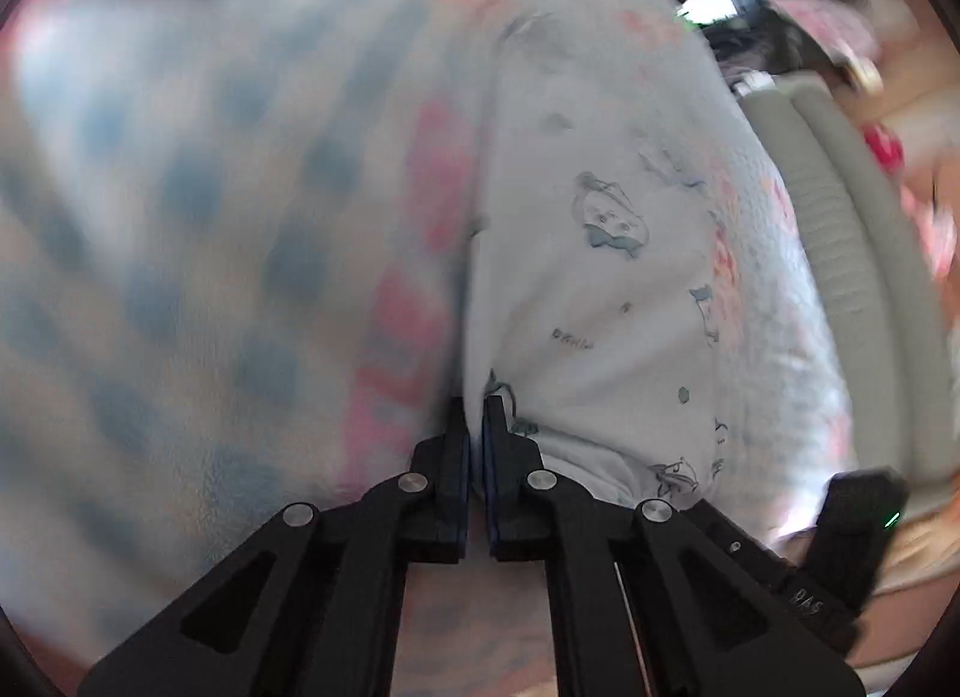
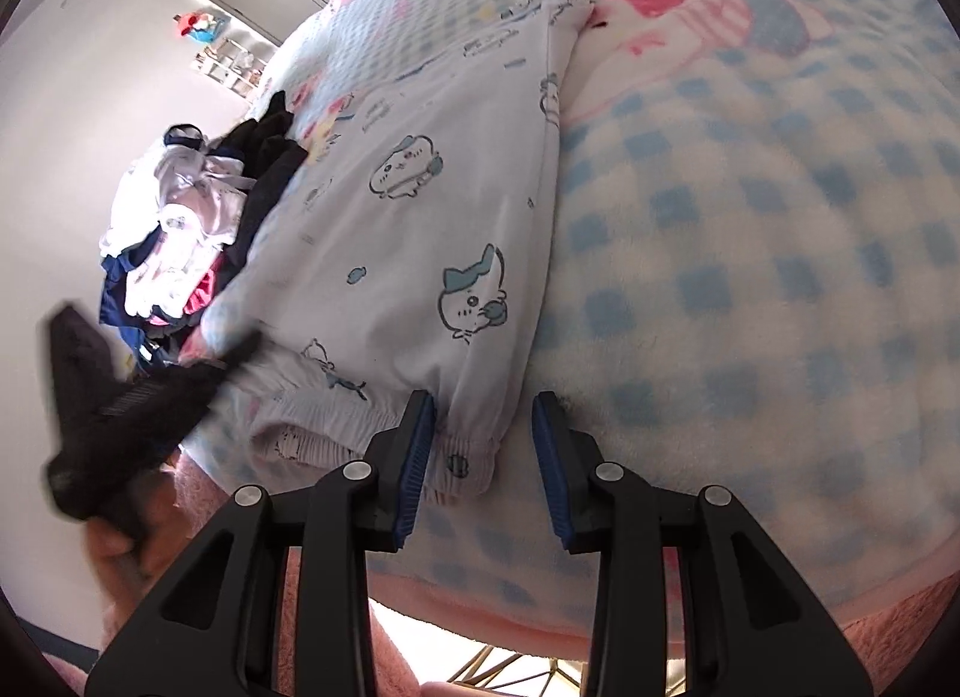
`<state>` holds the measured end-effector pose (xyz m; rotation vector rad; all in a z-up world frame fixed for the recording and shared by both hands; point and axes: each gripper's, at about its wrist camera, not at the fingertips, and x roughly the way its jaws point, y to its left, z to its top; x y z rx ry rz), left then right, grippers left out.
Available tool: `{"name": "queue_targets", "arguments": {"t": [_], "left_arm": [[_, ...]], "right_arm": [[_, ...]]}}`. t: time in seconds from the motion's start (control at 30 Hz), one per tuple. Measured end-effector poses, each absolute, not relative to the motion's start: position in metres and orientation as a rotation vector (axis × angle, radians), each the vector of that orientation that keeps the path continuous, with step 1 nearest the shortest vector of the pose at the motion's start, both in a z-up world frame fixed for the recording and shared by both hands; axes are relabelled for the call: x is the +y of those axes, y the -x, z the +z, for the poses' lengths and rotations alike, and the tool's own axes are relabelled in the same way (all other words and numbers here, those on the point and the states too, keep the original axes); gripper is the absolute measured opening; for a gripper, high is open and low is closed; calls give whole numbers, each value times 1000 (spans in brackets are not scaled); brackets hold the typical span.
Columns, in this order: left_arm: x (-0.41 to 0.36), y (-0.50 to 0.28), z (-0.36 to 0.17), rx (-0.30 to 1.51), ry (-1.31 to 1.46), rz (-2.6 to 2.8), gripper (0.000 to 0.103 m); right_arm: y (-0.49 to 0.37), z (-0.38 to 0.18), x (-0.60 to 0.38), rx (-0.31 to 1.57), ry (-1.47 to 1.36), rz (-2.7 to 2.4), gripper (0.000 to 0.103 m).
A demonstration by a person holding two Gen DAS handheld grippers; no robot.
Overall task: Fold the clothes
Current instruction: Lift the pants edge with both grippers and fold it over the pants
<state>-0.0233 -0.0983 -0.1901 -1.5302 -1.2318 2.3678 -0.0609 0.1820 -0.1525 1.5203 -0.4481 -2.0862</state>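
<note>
White pyjama trousers (image 2: 432,217) printed with small cartoon animals lie flat on the blue-checked blanket (image 2: 750,253), with the elastic waistband (image 2: 360,427) nearest me. My right gripper (image 2: 485,439) stands open around the waistband's right corner, and its blue pads do not squeeze the cloth. My left gripper (image 1: 477,415) is shut on a fold of the same trousers (image 1: 600,289) at their edge. In the right wrist view the left gripper (image 2: 240,349) is a blurred black shape at the waistband's left end.
A heap of mixed clothes (image 2: 180,229) lies at the bed's left side by a white wall. A pink blanket edge (image 2: 480,607) runs along the near side. Grey ribbed hoses (image 1: 840,217) curve along the right of the left wrist view.
</note>
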Motion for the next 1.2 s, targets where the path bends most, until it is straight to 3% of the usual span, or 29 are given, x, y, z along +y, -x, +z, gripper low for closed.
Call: {"name": "queue_targets", "arguments": {"t": [0.03, 0.07, 0.13, 0.23, 0.6, 0.67, 0.73, 0.8, 1.03, 1.2], "left_arm": [[-103, 18, -187, -1278, 1481, 2367, 9], [-108, 13, -184, -1323, 1430, 2365, 24], [-111, 6, -180, -1331, 1382, 2367, 40], [-107, 3, -179, -1270, 1396, 2355, 40], [-80, 0, -187, -1198, 1373, 2325, 41], [-74, 0, -187, -1203, 1361, 2314, 36], [-69, 0, -181, -1167, 1358, 2319, 22], [-64, 0, -173, -1110, 1359, 2330, 20], [-60, -6, -141, -980, 1343, 2347, 19], [-68, -11, -172, -1022, 1501, 2247, 21]], "right_arm": [[61, -153, 182, -445, -1524, -2086, 35], [60, -152, 183, -445, -1522, -2086, 36], [58, -150, 189, -450, -1512, -2091, 39], [62, -151, 199, -523, -1507, -2085, 41], [74, -172, 170, -500, -1514, -1954, 47], [70, -173, 167, -505, -1501, -1902, 47], [66, -169, 165, -483, -1485, -1901, 39], [59, -160, 169, -477, -1437, -1939, 20], [43, -125, 172, -441, -1326, -1993, 16], [36, -137, 174, -417, -1403, -1976, 16]]}}
